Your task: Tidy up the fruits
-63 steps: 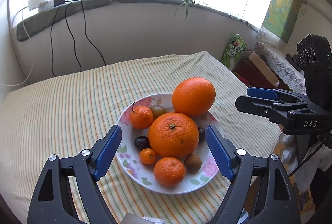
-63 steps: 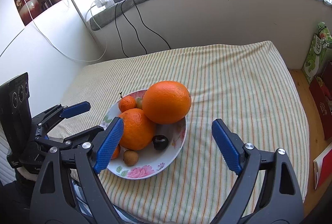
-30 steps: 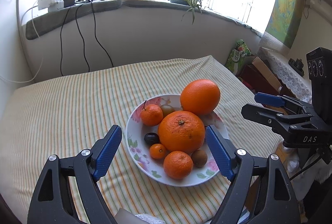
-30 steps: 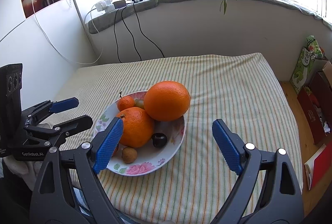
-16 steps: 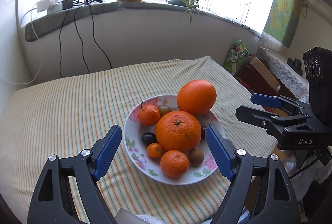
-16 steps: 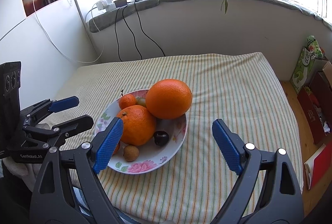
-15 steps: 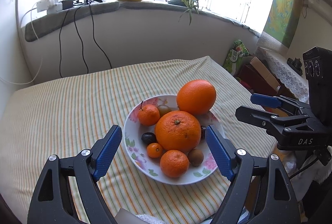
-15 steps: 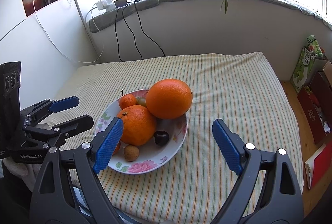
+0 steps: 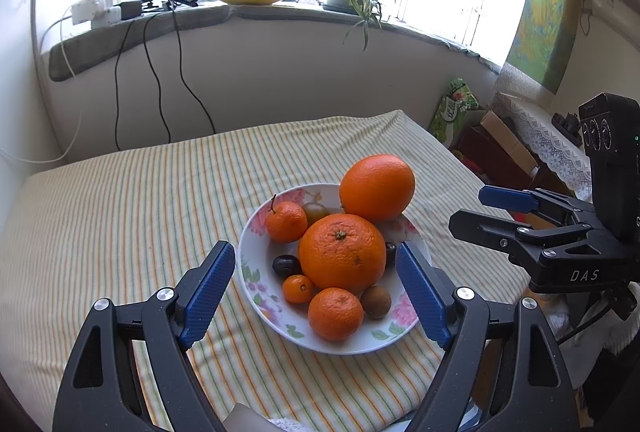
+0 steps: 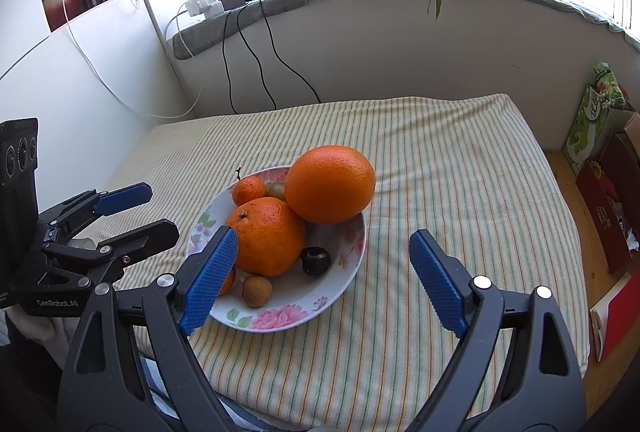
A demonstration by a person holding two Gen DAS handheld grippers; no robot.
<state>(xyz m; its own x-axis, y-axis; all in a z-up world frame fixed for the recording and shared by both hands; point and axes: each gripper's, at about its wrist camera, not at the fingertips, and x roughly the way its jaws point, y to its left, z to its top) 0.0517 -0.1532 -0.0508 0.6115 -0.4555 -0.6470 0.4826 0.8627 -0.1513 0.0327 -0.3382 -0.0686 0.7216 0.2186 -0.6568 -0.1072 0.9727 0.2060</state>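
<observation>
Fruits: all piled in one floral plate on the striped cloth over the surface.
Left gripper: jaws spread wide, nothing between the pads; hangs above the plate's near rim, not touching.
Small mandarin with stem: far left of the plate, a greenish fruit just behind it.
Dark plum: left of centre, tiny orange right in front of it.
Big orange: centre, stem end up.
Near mandarin: front rim, brown kiwi-like fruit beside it.
Largest orange: far right, sitting on the rim and leaning on the pile.
Right gripper: jaws spread, empty; left pad level with the plate's edge, right pad over bare cloth.
</observation>
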